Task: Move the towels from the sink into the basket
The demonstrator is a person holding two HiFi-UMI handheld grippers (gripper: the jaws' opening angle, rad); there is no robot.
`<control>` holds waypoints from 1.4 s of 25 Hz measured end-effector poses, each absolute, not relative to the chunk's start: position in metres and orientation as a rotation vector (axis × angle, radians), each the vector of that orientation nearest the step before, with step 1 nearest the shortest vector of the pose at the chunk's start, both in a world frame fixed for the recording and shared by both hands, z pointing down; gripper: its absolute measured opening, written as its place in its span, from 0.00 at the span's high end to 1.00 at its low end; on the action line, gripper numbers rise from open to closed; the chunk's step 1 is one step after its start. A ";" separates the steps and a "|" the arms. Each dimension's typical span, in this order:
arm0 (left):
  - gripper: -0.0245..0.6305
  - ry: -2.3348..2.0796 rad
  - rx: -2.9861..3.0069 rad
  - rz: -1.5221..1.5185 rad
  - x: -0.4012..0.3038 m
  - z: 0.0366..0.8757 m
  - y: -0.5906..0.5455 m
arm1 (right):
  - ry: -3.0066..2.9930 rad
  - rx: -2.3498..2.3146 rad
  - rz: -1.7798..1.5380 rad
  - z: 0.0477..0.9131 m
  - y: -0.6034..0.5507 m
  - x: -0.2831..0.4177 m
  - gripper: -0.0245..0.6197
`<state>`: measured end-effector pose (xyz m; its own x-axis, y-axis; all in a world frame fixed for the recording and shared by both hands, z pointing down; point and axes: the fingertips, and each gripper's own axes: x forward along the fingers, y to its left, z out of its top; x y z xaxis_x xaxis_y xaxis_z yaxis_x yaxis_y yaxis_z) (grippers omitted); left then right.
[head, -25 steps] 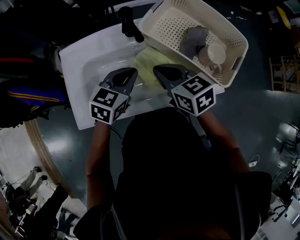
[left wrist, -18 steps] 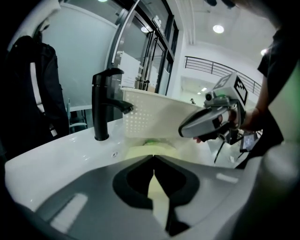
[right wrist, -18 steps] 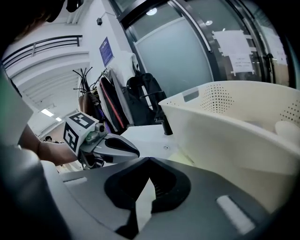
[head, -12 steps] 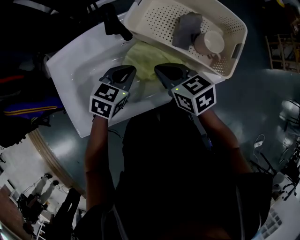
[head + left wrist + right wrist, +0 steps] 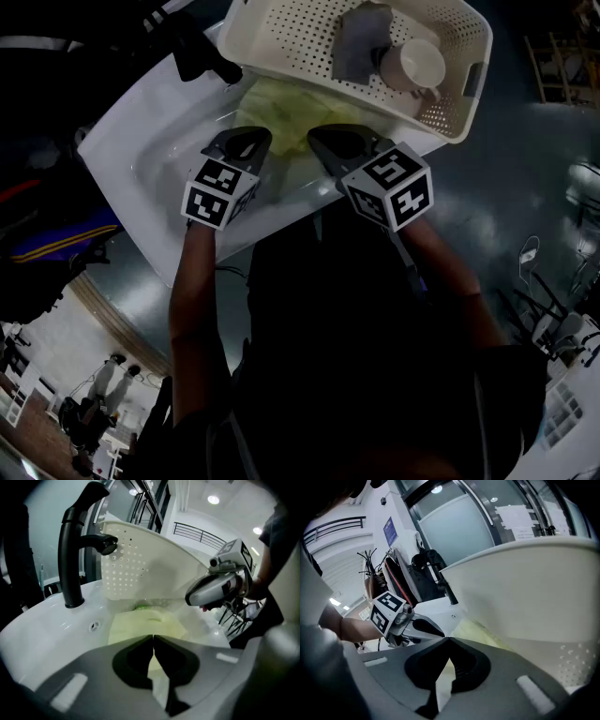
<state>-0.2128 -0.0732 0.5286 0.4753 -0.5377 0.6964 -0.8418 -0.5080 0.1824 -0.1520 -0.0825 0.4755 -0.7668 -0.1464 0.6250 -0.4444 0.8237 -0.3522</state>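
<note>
A white sink (image 5: 122,155) stood over a dark glossy floor (image 5: 506,178), its black faucet (image 5: 202,56) at eleven o'clock, a yellow-green towel (image 5: 281,108) in the basin, and a cream basket (image 5: 281,42) with a grey towel (image 5: 354,42) perched at one o'clock. Against a second earlier, the left gripper (image 5: 153,637) and right gripper (image 5: 449,641), both clenched on nothing, had sunk nearer the yellow-green towel at their twelve o'clock. The basket hid that towel's far edge, and the frame cut off the basket's far rim.
</note>
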 end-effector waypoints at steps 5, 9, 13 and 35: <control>0.93 -1.081 2.233 0.829 -0.206 0.541 -0.078 | -2.394 0.463 0.691 0.481 -0.082 -0.147 0.96; 0.89 -1.031 2.239 0.863 -0.197 0.554 -0.080 | -2.383 0.487 0.705 0.486 -0.083 -0.141 0.96; 0.83 -0.997 2.237 0.890 -0.193 0.566 -0.084 | -2.374 0.505 0.718 0.489 -0.084 -0.138 0.96; 0.46 -1.024 2.284 1.092 -0.185 0.595 -0.115 | -2.348 0.494 0.775 0.503 -0.090 -0.131 0.96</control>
<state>-0.1852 -0.1150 0.5952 0.4240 -0.4417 0.7907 -0.7608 -0.6473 0.0464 -0.1314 -0.0901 0.5029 -0.7444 -0.1527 0.6500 -0.5097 0.7588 -0.4055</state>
